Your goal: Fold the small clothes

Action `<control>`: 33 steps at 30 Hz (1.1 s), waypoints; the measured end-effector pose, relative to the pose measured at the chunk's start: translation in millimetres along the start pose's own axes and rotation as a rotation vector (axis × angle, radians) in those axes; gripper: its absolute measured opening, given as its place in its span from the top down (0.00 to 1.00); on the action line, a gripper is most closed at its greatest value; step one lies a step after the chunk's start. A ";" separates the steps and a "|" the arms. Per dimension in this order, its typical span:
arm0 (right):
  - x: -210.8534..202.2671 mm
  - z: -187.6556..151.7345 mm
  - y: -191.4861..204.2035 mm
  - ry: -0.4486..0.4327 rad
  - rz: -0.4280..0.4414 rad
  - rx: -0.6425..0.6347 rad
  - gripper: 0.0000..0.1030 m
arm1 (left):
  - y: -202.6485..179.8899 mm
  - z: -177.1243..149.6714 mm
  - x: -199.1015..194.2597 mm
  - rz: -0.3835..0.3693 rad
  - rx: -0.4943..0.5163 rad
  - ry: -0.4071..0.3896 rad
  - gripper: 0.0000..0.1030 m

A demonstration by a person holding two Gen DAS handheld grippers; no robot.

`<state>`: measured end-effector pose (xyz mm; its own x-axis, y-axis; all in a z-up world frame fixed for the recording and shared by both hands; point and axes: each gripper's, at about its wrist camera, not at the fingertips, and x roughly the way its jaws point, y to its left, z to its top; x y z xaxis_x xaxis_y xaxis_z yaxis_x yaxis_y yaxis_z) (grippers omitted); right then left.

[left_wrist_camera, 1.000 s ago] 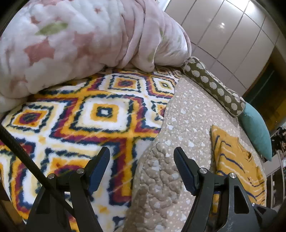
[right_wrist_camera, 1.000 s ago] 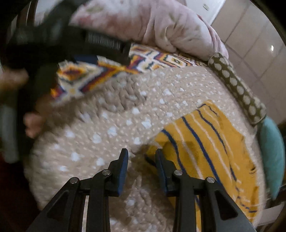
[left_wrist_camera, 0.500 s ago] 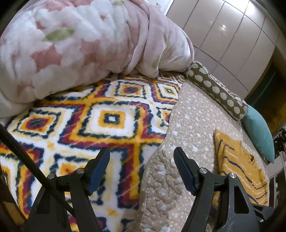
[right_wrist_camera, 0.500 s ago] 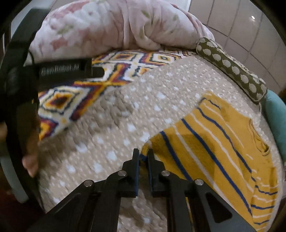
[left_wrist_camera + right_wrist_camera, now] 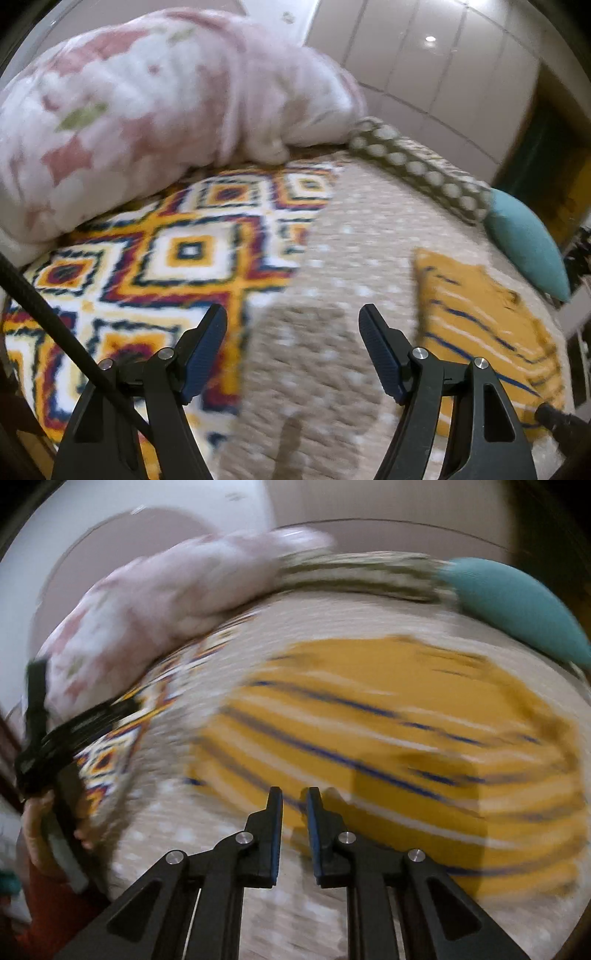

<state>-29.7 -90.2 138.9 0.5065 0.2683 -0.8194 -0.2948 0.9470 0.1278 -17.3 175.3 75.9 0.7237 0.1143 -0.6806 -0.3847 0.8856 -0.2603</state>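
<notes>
- On the bed [image 5: 351,236], beside the teal pillow [image 5: 513,598], lies the yellow striped shirt [image 5: 388,738].
- Left gripper [image 5: 293,349]: fingers wide apart, nothing between.
- Right gripper [image 5: 294,812]: fingers nearly together, a narrow gap remaining, having just been opening slightly; nothing visibly clamped.

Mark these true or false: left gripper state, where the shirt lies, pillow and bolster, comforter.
1. The left gripper is open with nothing between its jaws. True.
2. The teal pillow lies at the end of the dotted bolster. True.
3. The yellow striped shirt lies on the teal pillow. False: it lies on the beige dotted quilt, short of the pillow.
4. The floral comforter is spread flat. False: it is bunched in a heap at the far side of the bed.
</notes>
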 end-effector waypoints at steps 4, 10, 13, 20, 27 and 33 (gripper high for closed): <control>-50.5 -25.7 -87.2 -0.050 -0.157 0.156 0.85 | -34.7 -9.3 -12.6 -0.109 0.058 -0.022 0.21; -92.0 -66.0 -158.8 -0.068 -0.331 0.262 0.69 | -94.8 -33.5 13.6 -0.193 0.166 0.066 0.21; -91.8 -76.2 -173.7 -0.068 -0.333 0.285 0.57 | -119.2 -44.9 28.9 -0.216 0.215 0.104 0.21; -59.9 -84.9 -168.9 -0.001 -0.370 0.172 0.50 | -136.0 -67.5 52.9 -0.154 0.306 0.159 0.20; -74.4 -100.8 -210.1 -0.017 -0.275 0.318 0.95 | -130.7 -66.8 63.2 -0.155 0.271 0.204 0.17; -106.7 -128.5 -258.6 -0.042 -0.363 0.483 0.99 | -131.3 -67.7 62.9 -0.136 0.284 0.199 0.16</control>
<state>-111.6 -386.4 121.4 0.5403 -0.0895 -0.8367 0.2994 0.9497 0.0917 39.9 35.7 20.9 0.6210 -0.0780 -0.7799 -0.0983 0.9794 -0.1762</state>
